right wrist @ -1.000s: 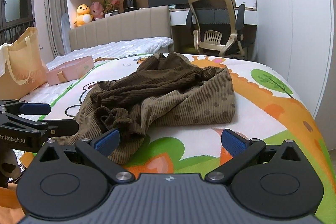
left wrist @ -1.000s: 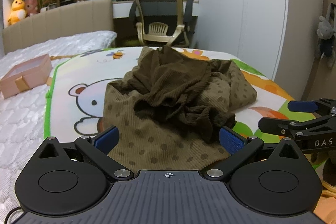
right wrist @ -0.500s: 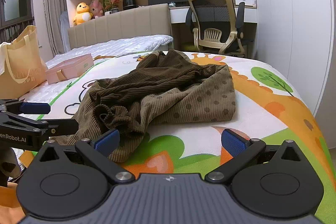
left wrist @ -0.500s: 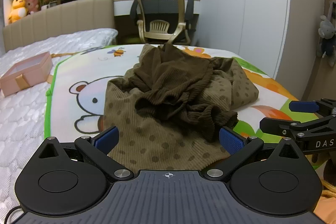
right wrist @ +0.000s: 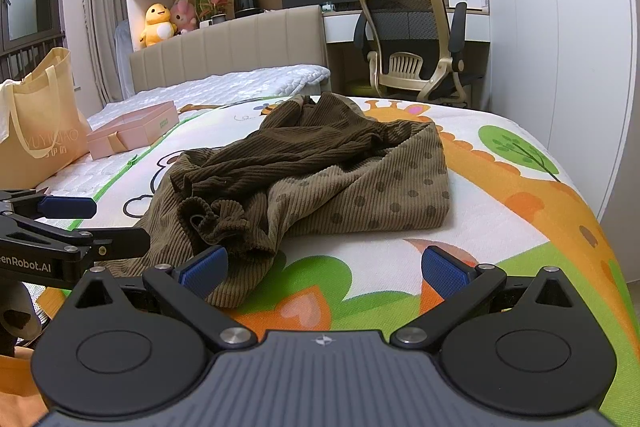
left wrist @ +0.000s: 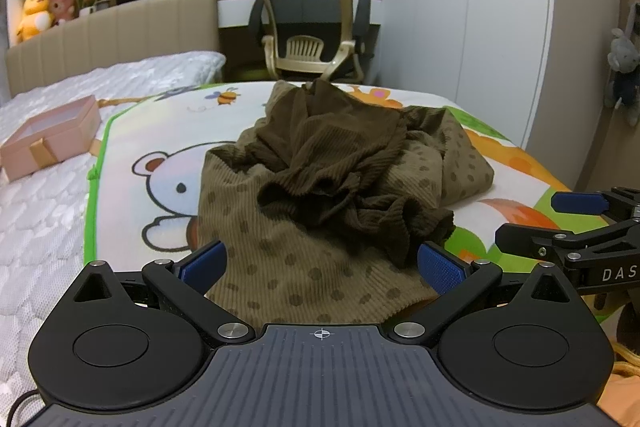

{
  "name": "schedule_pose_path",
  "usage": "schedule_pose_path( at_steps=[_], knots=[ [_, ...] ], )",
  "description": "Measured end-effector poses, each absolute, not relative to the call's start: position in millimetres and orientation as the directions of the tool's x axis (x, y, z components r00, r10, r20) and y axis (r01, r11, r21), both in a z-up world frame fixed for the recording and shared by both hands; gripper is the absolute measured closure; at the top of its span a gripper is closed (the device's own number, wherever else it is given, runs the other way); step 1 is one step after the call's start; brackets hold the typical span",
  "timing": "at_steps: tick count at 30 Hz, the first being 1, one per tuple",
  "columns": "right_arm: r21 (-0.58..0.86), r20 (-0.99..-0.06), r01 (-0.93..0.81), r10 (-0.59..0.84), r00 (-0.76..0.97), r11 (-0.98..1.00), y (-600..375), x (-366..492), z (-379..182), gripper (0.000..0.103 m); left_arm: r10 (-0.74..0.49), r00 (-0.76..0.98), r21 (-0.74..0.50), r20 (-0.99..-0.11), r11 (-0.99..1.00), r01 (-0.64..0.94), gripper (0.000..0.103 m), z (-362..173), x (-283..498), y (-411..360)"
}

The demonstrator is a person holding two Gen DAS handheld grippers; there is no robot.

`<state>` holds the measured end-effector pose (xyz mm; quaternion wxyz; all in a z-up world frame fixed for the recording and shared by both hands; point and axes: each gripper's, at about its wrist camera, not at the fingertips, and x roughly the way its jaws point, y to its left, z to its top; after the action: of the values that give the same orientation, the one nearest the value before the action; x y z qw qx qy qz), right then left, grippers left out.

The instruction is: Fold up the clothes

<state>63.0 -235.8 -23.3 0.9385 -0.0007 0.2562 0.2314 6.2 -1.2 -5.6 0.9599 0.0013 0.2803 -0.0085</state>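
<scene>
Both my left hand-held gripper (left wrist: pixel 320 261) and right hand-held gripper (right wrist: pixel 324 267) hang spread before the crumpled brown corduroy garment (left wrist: pixel 320 183); next I'd pinch its near hem.

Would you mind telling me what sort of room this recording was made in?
Most likely a bedroom, perhaps a child's: a bed with a padded headboard, plush toys on the ledge behind it, and a desk chair nearby. The brown clothes lie on a cartoon-print mat.

Tote bag (right wrist: pixel 38 119) cut off at the frame edge; its print seems too blurred to read
</scene>
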Motion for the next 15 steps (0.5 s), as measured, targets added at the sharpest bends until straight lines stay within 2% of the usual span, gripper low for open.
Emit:
schedule_pose_path(
  at_steps=[15],
  knots=[
    [0.119,-0.485,-0.434,0.434,0.759,0.893,-235.4,63.0,-24.3,0.000,-0.015,0.840,-0.006,-0.542,1.000,0.014,0.000,-6.3,6.3,-0.5]
  ],
)
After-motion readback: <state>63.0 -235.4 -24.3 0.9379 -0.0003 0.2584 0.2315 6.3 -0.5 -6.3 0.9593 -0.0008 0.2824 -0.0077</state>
